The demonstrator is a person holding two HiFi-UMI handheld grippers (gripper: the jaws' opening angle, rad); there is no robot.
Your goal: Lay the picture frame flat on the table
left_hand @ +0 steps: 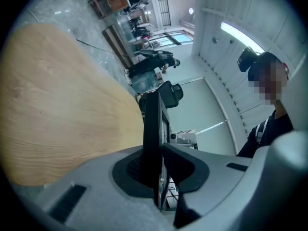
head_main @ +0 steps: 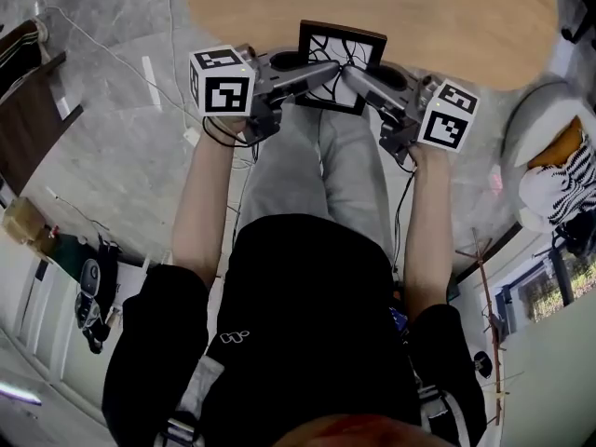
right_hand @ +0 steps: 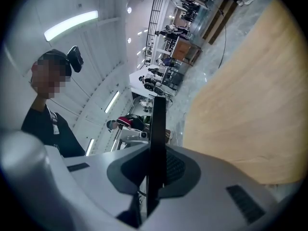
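Left claw [head_main: 331, 70] and right claw [head_main: 348, 73] both pinched my picture frame [head_main: 343, 45] by its near edge; the surface [head_main: 419, 17] lay ahead of me.

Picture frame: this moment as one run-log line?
picture frame: held over near edge of wooden table, not laid down | left gripper: shut on left edge | right gripper: shut on right edge

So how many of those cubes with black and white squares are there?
2. One marker cube rides on the left gripper, the other marker cube on the right gripper. Both show clearly; none seems hidden.
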